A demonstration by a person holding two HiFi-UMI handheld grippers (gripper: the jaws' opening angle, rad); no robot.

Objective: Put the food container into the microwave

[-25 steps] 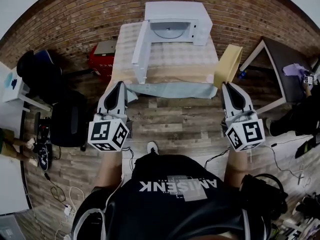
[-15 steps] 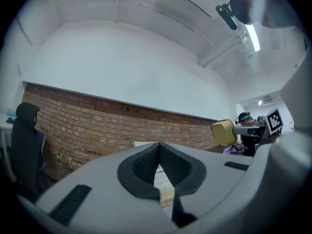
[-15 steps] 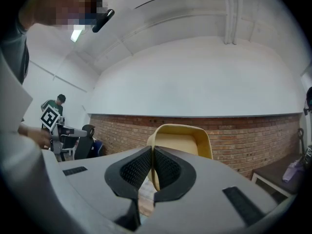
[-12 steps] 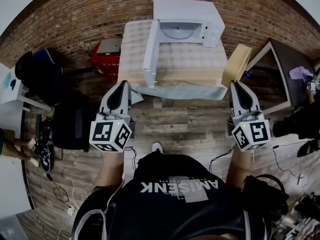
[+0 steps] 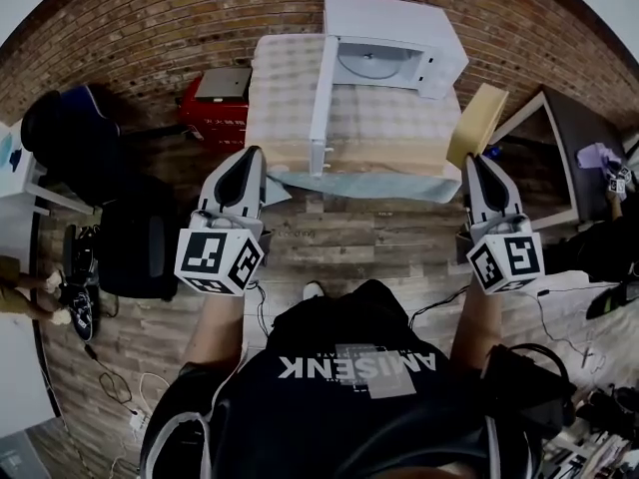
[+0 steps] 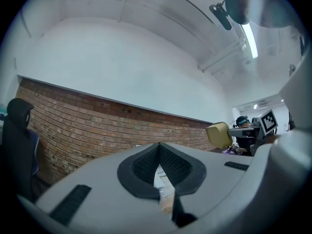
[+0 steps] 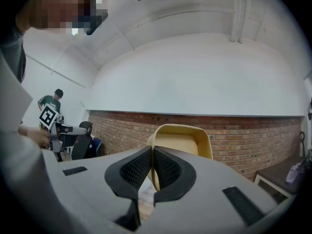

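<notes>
the food container shows in none of your views: not on the table [image 5: 379,133], not in either gripper. the microwave [image 5: 389,43] cavity, as far as the head view sees in, holds only its round turntable. so i cannot tell where the container is. the microwave stands at the far end of the table with its door [image 5: 321,103] swung wide open toward your left, so that part looks ready. your left gripper [image 5: 249,156] has its jaws pressed together on nothing, and your right gripper [image 5: 478,161] is likewise closed and empty. both point level toward the table's near edge. a yellow chair [image 5: 477,126] stands just beside the table's right corner, close ahead of your right gripper. my read: beyond the open door, nothing of the task is done. you have yet to find the container, spread a claw, pick it up and set it inside.
</notes>
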